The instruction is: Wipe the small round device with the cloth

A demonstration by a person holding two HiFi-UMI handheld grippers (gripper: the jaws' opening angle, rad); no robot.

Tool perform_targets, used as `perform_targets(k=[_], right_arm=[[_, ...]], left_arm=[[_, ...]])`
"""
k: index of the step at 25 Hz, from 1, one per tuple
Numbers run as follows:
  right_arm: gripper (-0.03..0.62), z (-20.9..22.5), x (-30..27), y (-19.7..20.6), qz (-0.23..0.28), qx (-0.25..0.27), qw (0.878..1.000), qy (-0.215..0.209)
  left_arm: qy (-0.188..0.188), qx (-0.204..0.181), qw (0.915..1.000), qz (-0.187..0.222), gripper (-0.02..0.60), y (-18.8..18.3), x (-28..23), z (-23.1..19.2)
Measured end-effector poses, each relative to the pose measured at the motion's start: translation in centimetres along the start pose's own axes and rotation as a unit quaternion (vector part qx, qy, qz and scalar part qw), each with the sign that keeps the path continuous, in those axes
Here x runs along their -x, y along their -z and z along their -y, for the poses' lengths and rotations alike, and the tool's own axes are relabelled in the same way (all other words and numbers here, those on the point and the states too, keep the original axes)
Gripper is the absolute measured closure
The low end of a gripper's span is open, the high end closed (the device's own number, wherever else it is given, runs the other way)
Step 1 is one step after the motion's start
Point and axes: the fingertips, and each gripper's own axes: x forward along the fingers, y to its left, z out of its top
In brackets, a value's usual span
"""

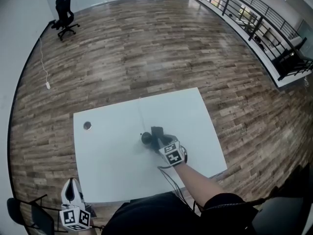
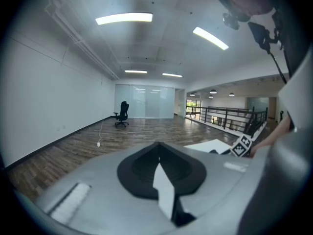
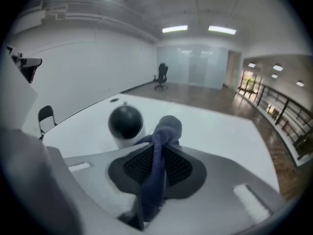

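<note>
On the white table (image 1: pixel 107 170) stands the small round device (image 1: pixel 145 138), a dark ball on a white base (image 3: pixel 125 123). My right gripper (image 1: pixel 164 143) hovers just right of it, shut on a blue-grey cloth (image 3: pixel 164 131). The cloth's bunched end sticks out past the jaw tips, close beside the device; whether it touches I cannot tell. In the head view the cloth (image 1: pixel 157 132) shows as a dark patch next to the device. My left gripper (image 1: pixel 72 191) hangs off the table's near-left corner, jaws together with nothing between them (image 2: pixel 159 158).
A thin cable (image 1: pixel 140 112) runs from the device toward the table's far edge. A round hole (image 1: pixel 87 126) sits near the table's left side. A black chair (image 1: pixel 29 215) stands by the near-left corner, an office chair (image 1: pixel 65 19) far across the wooden floor.
</note>
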Motion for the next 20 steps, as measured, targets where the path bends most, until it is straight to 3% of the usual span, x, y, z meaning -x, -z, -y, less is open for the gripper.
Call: perform_targets(k=[2, 5, 10, 15, 20], right_arm=[[0.534, 1.4, 2.0, -3.8, 0.081, 0.023, 0.996, 0.043], [0.534, 0.2, 3.4, -8.3, 0.135, 0.096, 0.985, 0.043], [0.534, -5.7, 1.5, -8.6, 0.091, 0.225, 0.97, -0.026], [0.534, -7.8, 1.1, -7.2, 0.075, 0.242, 0.966, -0.04], [0.534, -8.9, 0.9, -6.1, 0.072, 0.286, 0.954, -0.053]], left_arm=[[0.001, 0.0, 1.0, 0.001, 0.574, 0.0, 0.0, 0.0], [0.001, 0.004, 1.0, 0.004, 0.574, 0.2, 0.1, 0.0], [0.004, -0.006, 0.9999, 0.009, 0.574, -0.3, 0.1, 0.1], [-0.006, -0.004, 0.9999, 0.012, 0.574, -0.3, 0.8, -0.6], [-0.003, -0.006, 0.9999, 0.009, 0.574, 0.0, 0.8, -0.4]])
